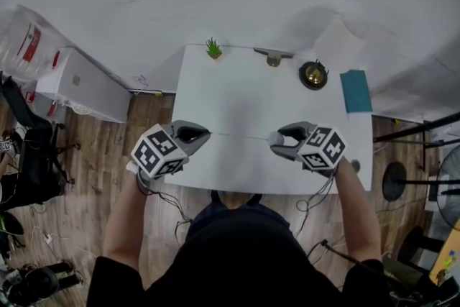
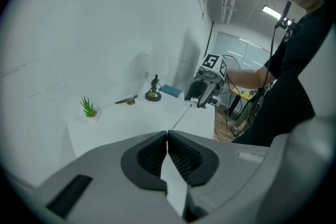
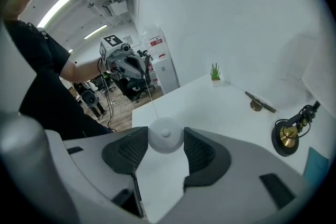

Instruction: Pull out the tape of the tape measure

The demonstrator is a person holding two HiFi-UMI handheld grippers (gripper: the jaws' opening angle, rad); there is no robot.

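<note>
A white table (image 1: 237,93) is standing against a white wall. The left gripper (image 2: 167,138) is pressing its jaws together on the end of the white tape (image 2: 176,189). The right gripper (image 3: 166,147) is clamping the round tape measure (image 3: 166,134) between wide-set jaws. The tape is stretching taut between them above the table's near edge. A small plant (image 1: 213,48) is sitting at the far edge.

Tape (image 1: 241,135) hair-thin, markings unreadable; fan (image 1: 451,187) cut off.
</note>
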